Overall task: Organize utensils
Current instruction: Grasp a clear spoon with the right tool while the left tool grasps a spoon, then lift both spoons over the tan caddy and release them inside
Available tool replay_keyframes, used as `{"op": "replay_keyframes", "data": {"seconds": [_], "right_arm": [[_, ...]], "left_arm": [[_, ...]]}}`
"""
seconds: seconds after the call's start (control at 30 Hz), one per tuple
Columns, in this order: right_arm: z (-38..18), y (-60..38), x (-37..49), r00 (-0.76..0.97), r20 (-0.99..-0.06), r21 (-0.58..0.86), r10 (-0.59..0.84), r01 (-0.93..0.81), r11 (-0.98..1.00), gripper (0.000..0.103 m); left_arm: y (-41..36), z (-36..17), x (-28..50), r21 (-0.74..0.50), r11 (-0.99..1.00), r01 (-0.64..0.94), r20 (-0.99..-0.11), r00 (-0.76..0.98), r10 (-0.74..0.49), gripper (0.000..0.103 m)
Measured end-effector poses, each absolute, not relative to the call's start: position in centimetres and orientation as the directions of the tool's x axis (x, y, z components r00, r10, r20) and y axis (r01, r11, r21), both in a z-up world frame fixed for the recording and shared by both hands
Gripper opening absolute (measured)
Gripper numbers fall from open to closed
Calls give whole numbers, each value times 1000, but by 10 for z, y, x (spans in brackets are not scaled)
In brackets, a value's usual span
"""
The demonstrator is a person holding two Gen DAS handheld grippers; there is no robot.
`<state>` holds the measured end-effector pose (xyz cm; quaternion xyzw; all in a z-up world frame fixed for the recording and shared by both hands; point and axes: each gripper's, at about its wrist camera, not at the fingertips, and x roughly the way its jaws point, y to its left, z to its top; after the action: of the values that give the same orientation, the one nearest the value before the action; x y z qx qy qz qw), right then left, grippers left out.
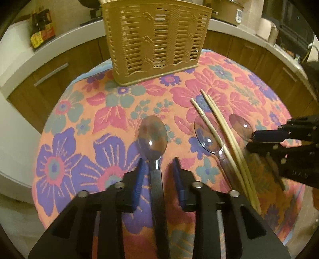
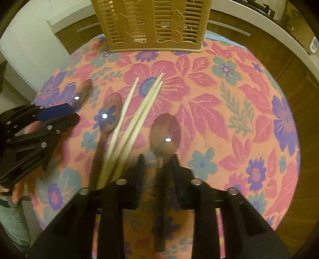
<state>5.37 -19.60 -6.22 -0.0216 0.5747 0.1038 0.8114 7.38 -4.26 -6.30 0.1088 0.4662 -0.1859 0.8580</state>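
Note:
Three clear plastic spoons and several wooden chopsticks (image 1: 225,135) lie on a floral cloth. My left gripper (image 1: 158,165) is open, its blue-padded fingers straddling the handle of the left spoon (image 1: 152,135). My right gripper (image 2: 158,161) is open around the handle of the right spoon (image 2: 165,135). The middle spoon (image 1: 207,137) lies under the chopsticks (image 2: 135,117). In the right wrist view the middle spoon (image 2: 110,113) and the left spoon (image 2: 82,91) lie left of them. A tan slatted utensil basket (image 1: 155,39) stands at the cloth's far edge and shows in the right wrist view too (image 2: 153,24).
The floral cloth (image 1: 89,119) covers a round table. Wooden cabinets (image 1: 49,65) and a white counter with sauce bottles (image 1: 40,27) and a pot (image 1: 227,10) run behind. In the right wrist view the left gripper (image 2: 67,117) is at the left edge.

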Motion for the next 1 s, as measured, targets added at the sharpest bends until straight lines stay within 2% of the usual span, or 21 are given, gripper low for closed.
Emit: {"op": "replay_keyframes", "data": {"seconds": [0.03,0.27,0.4,0.73,1.0], "right_arm": [[-62,-194,55,320,-938,68,130,-198,978,10],[-49,-198,54,369,-915,91,163,-206,974,10],[-14,-201,56,465,-864,93,191,-226,970,10],[73,-212,92,636,-732,120,244,-232,965,10],[118,-218,132,720,-644,131,260,-231,964,10]], "left_arm": [[-46,-63,74,46,908,417,-837,512,-193,9],[-32,-40,70,-37,912,409,-767,574,-288,9],[-23,-7,68,-64,910,409,-691,640,-336,9],[-7,90,84,-154,899,410,-432,790,-435,9],[-15,135,119,-196,882,428,-321,822,-470,9]]}}
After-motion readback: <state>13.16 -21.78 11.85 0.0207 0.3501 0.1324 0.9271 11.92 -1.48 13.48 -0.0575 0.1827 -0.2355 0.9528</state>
